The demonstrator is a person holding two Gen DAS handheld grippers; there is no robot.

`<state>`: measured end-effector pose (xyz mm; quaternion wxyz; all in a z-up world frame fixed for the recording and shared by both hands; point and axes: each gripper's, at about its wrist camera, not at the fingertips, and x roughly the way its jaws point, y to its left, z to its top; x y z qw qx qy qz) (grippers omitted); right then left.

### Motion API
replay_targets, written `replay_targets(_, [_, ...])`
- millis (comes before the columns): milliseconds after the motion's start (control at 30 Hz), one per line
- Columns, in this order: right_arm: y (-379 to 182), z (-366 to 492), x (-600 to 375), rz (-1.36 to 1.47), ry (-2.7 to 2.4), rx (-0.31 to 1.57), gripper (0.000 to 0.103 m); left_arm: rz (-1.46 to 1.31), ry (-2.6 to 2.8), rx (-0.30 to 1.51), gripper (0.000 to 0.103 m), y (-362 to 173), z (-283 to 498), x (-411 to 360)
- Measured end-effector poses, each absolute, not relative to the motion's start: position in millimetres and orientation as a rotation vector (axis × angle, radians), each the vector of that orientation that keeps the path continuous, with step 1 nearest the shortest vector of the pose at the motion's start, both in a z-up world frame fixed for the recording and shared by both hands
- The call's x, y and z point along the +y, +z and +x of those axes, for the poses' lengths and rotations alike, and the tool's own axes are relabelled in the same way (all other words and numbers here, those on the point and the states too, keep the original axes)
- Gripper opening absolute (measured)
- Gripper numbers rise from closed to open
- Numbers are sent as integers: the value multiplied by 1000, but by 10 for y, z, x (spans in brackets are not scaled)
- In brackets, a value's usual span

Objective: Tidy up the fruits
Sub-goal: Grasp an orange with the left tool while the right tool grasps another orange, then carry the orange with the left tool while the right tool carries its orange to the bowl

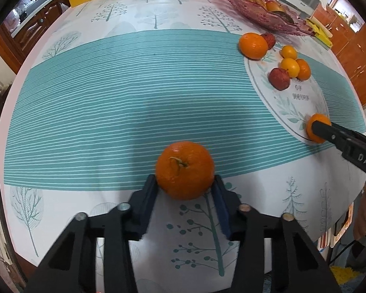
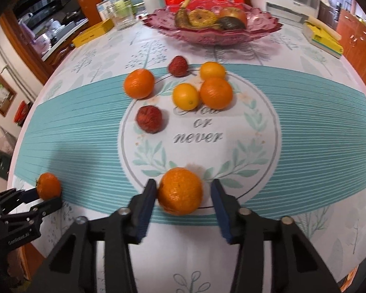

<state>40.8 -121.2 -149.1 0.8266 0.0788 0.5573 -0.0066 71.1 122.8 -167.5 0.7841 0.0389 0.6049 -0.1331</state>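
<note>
Left wrist view: a stemmed orange (image 1: 185,170) is clamped between the 2 blue pads of the left gripper (image 1: 185,183), both pads pressed against its sides, at the near edge of the teal striped band of the tablecloth (image 1: 109,85). Further right, a loose cluster of 3 small oranges and 2 dark red fruits is seen around the printed round emblem (image 1: 295,97), with a larger orange (image 1: 253,45) at its far rim. The right gripper (image 1: 329,131) is seen at the emblem's near rim, against a small orange (image 1: 314,124). A pink glass bowl (image 1: 256,12) with old fruit stands beyond.

Right wrist view: the right gripper (image 2: 183,190) is spread around the small orange (image 2: 180,190); the left pad touches the fruit, while a gap is visible beside the right pad, so no grip is closed. The orange rests on the emblem's (image 2: 200,127) near edge. At the far left, the left gripper (image 2: 44,197) is seen clenched on its orange (image 2: 48,186).
</note>
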Motion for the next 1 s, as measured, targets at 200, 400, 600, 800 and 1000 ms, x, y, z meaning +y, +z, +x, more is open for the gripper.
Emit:
replay_targets(200, [-1490,405,-1172,140,-7,1195,38,59,-274,1301,41,-1652,728,1253])
replay_targets(400, [-1435,377,-1224,175,1,1196,37,84,-277,1253,41,-1514,773,1137])
replay_targets(600, [-1184,379,-1293,178,3,1138,37,132,-306,1180,41,-1273,840,951])
replay_targets(800, [-837,447,-1426,181,11,1074,37,145,-330,1096,40,-875,996,750])
replay_targets(1000, [-340,572,-1592,161,23,983,37,153,-349,1010,40,-368,1205,492])
